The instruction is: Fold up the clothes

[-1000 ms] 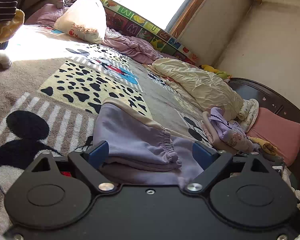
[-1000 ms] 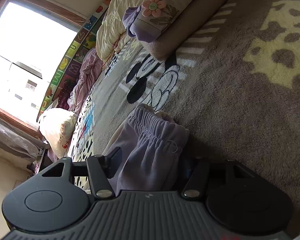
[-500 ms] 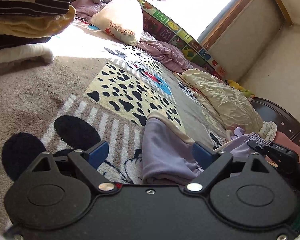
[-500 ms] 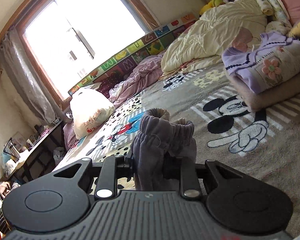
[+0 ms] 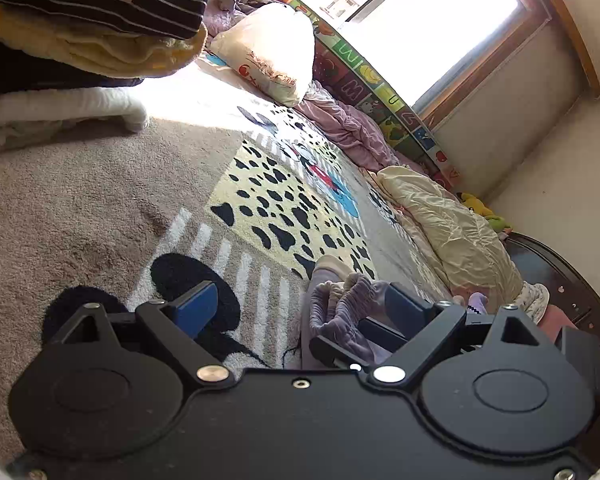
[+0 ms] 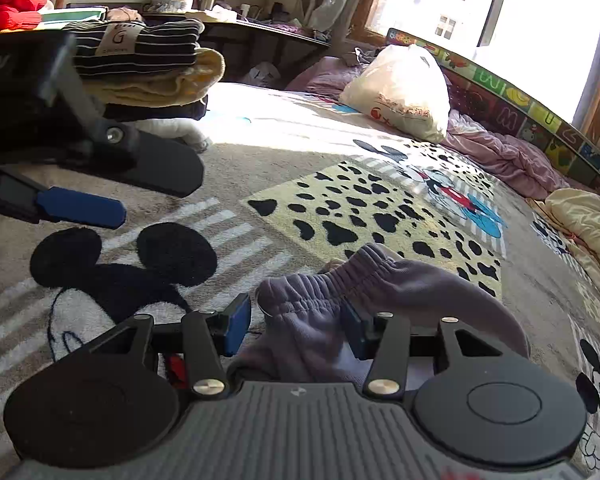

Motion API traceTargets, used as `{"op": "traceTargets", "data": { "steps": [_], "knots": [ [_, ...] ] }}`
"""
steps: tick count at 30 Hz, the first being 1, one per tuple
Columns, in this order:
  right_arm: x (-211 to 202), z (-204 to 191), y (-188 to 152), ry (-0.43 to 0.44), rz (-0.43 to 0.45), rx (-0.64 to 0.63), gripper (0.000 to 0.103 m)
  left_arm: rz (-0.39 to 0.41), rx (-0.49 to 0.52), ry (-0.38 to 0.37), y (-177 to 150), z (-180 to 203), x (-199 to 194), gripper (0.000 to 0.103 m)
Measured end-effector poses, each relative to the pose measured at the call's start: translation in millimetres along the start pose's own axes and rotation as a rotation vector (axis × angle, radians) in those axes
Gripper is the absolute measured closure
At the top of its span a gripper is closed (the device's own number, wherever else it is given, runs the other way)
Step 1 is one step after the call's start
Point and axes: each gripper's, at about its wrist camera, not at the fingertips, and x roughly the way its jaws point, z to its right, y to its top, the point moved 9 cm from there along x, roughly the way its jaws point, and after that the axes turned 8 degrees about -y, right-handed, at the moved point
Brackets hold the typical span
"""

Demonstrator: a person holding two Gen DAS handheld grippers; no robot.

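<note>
Our right gripper (image 6: 294, 330) stands spread around the purple sweatpants (image 6: 384, 312) on the blanket (image 6: 340, 208); left gripper (image 5: 296, 312) spread, empty.

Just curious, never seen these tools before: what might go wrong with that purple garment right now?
1. The purple garment sits bunched between the pads of the right gripper, with a gap at one pad; it may slip and unfold.
2. The open left gripper hovers close by; the two tools could bump or snag the elastic cuff.
</note>
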Motion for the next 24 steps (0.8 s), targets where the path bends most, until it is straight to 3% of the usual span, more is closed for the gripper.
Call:
{"op": "traceTargets", "data": {
  "steps": [1,4,7,9,11,17,20,24],
  "knots": [
    [-14.1,-7.5,-2.4,-0.006,0.023,-0.024,0.038,0.005,0.0,0.003,1.3,-1.8,1.1,0.011],
    [-49.3,1.6,-7.6,0.011,0.075,0.052,0.037,0.029,0.036,-0.013,3.9,4.1,4.7,0.012],
    [-73.7,31.5,-20.3,-0.016,0.115,0.15,0.038,0.038,0.154,-0.044,0.3,25.6,14.1,0.016],
    [-75.2,59.8,-31.9,-0.038,0.125,0.246,0.038,0.021,0.277,-0.079,-3.6,46.4,27.4,0.045],
    [-71.5,83.5,-42.9,-0.057,0.128,0.32,0.038,0.007,0.438,-0.115,-5.7,71.8,46.3,0.066],
    [-45.2,83.7,-74.3,0.003,0.1,0.368,0.039,-0.157,0.758,-0.196,-34.6,111.8,126.8,0.07],
    [-31.2,65.5,-89.7,0.029,0.071,0.328,0.038,-0.325,0.759,-0.034,-57.6,71.9,178.3,0.074],
    [-27.1,58.5,-92.1,0.037,0.033,0.31,0.036,-0.329,0.687,-0.064,-52.9,61.2,172.9,0.073]
  ]
}}
